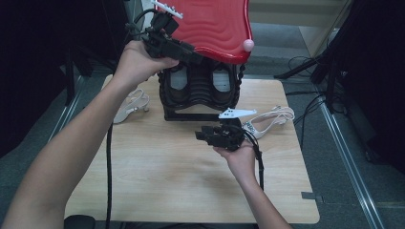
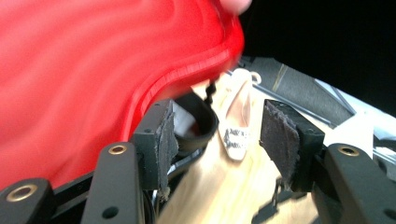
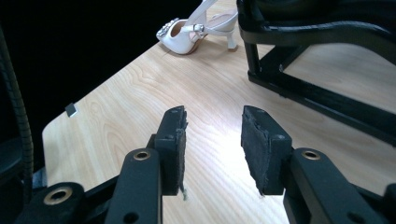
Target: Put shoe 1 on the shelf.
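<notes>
A black shoe-shaped stand (image 1: 200, 90) at the table's back carries a raised red lid (image 1: 210, 26) with a pink knob (image 1: 248, 45). My left gripper (image 1: 193, 56) is up at the lid's lower left edge. In the left gripper view it (image 2: 217, 135) stands open, with the red lid (image 2: 93, 70) beside its left pad and nothing between the pads. My right gripper (image 1: 200, 135) hovers over the table in front of the stand, pointing left. In its own view it (image 3: 212, 126) is open over bare wood.
One white heeled sandal (image 1: 131, 106) lies left of the stand, another (image 1: 270, 119) right of it near my right hand. The wooden table (image 1: 167, 181) has dark floor, rails and cables around it. A cable (image 1: 109, 167) trails down the table's left side.
</notes>
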The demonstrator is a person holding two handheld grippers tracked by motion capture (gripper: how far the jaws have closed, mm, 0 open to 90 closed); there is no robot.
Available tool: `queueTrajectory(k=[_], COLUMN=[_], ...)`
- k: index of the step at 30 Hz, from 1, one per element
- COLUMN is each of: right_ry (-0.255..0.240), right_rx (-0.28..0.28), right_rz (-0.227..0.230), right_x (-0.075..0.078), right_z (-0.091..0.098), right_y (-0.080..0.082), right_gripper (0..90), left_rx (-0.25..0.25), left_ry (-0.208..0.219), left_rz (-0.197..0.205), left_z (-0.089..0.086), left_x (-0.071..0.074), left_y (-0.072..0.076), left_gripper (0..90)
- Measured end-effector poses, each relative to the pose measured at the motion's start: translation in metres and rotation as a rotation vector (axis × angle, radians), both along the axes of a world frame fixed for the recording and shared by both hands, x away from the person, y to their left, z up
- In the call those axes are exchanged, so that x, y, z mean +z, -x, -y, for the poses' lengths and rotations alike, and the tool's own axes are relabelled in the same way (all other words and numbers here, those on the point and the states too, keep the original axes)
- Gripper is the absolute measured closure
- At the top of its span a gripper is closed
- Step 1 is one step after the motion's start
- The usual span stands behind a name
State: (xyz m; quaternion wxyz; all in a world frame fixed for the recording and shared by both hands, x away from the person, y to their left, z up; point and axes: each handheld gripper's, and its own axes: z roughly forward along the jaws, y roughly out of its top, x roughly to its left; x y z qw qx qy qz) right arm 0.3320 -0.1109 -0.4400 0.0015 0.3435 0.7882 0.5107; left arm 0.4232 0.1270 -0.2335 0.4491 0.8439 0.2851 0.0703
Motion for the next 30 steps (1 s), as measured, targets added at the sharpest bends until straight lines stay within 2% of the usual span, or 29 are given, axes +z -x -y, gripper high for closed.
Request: queueTrajectory(k=[2, 6, 12, 14, 15, 17, 20, 24, 28, 30], right_ry=[-0.006, -0.006, -0.008, 0.0, 0.0, 0.012, 0.029, 0.03, 0.024, 0.031], right_rx=[-0.003, -0.009, -0.015, -0.02, -0.02, -0.035, -0.045, -0.054, -0.063, -0.075], right_rz=[-0.002, 0.006, 0.007, 0.006, 0.006, 0.006, 0.032, 0.019, 0.005, 0.006], right_x=[-0.003, -0.008, -0.015, -0.021, -0.021, -0.026, -0.028, -0.033, -0.037, -0.037], right_z=[0.007, 0.02, 0.033, 0.039, 0.039, 0.045, 0.048, 0.053, 0.057, 0.058], right_y=[0.004, 0.009, 0.014, 0.016, 0.016, 0.017, 0.019, 0.018, 0.016, 0.015], right_gripper=[59.3, 57.6, 55.3, 54.9, 54.9, 54.9, 54.7, 54.6, 52.6, 51.8], left_rx=[-0.001, -0.004, -0.024, -0.021, -0.021, -0.005, 0.005, 0.012, 0.031, 0.048], left_ry=[0.012, 0.008, 0.01, 0.005, 0.005, 0.012, 0.013, 0.02, 0.03, 0.014], left_rz=[-0.007, -0.001, 0.025, 0.013, 0.013, 0.005, 0.0, -0.008, -0.035, -0.037], left_z=[-0.004, -0.012, -0.019, -0.024, -0.024, -0.031, -0.037, -0.047, -0.056, -0.059], left_x=[-0.005, -0.015, -0.029, -0.041, -0.041, -0.056, -0.073, -0.096, -0.12, -0.13], left_y=[0.006, 0.018, 0.036, 0.042, 0.042, 0.047, 0.052, 0.059, 0.064, 0.068], left_gripper=[44.2, 42.5, 40.7, 40.2, 40.1, 40.1, 40.4, 40.9, 41.2, 41.1])
